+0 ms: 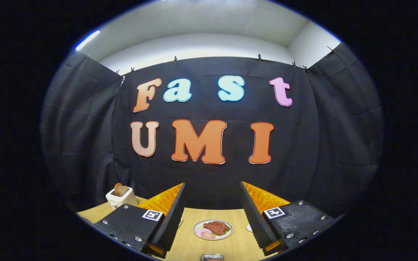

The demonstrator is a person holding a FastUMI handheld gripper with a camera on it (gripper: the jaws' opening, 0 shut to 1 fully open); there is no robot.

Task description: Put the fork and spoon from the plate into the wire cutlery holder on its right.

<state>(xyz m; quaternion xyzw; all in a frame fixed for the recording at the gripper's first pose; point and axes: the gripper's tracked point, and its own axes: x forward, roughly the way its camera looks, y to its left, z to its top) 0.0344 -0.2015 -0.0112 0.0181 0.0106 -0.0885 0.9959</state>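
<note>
My gripper (212,183) is open, held above a wooden table (191,246), with a wide gap between the fingers and nothing in it. Down on the table between the fingers lies a small white plate (212,229) with a piece of brown meat, pink slices and a bit of green on it. Close under the gripper, nearer than that plate, I see a sliver of something shiny and metallic (212,257); I cannot tell what it is. Pale rounded edges (248,227) peek out beside the inner sides of both fingers.
A white toaster (121,197) with browned toast sticking out stands on the table to the left, beyond the left finger. The black cloth wall (212,174) rises straight behind the table's far edge.
</note>
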